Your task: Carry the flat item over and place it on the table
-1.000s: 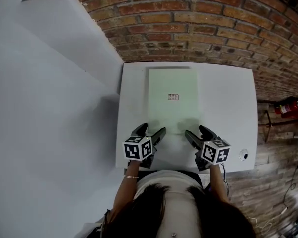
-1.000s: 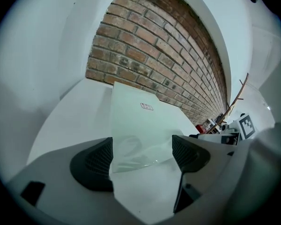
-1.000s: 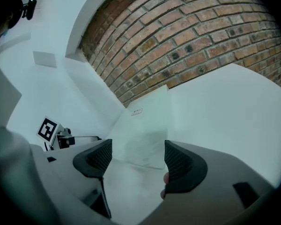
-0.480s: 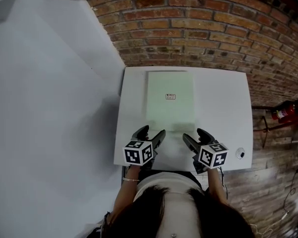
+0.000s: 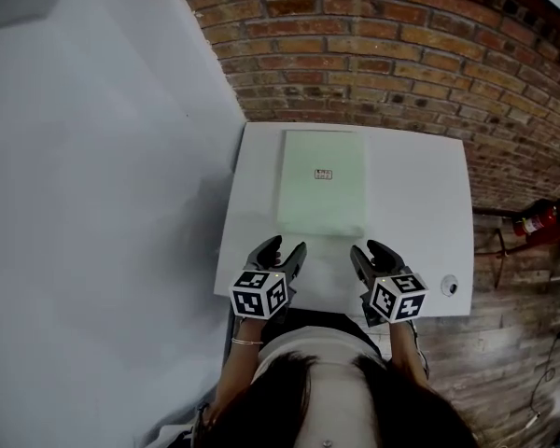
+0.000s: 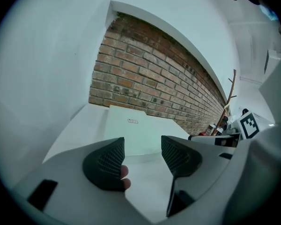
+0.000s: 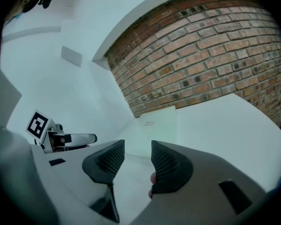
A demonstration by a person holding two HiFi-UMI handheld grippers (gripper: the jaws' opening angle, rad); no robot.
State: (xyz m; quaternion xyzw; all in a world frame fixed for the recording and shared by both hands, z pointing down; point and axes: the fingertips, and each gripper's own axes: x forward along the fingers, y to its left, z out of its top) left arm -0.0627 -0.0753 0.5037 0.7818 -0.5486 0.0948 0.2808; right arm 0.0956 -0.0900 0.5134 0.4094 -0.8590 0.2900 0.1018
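The flat item (image 5: 322, 183) is laid on the table (image 5: 420, 213), ahead of both pairs of jaws and apart from them, its near edge just beyond the fingertips. The left gripper (image 5: 286, 245) and the right gripper (image 5: 366, 247) are held side by side over the table's near edge. Both pairs of jaws have just been closing, and only bare tabletop is seen between them. A brick wall (image 5: 401, 63) is found behind the table, beyond the item. A plain wall (image 5: 103, 203) is set left of the left jaws. A small round fitting (image 5: 449, 287) lies on the table just right of the right gripper, and a fire extinguisher (image 5: 546, 217) is placed further right, off the table.
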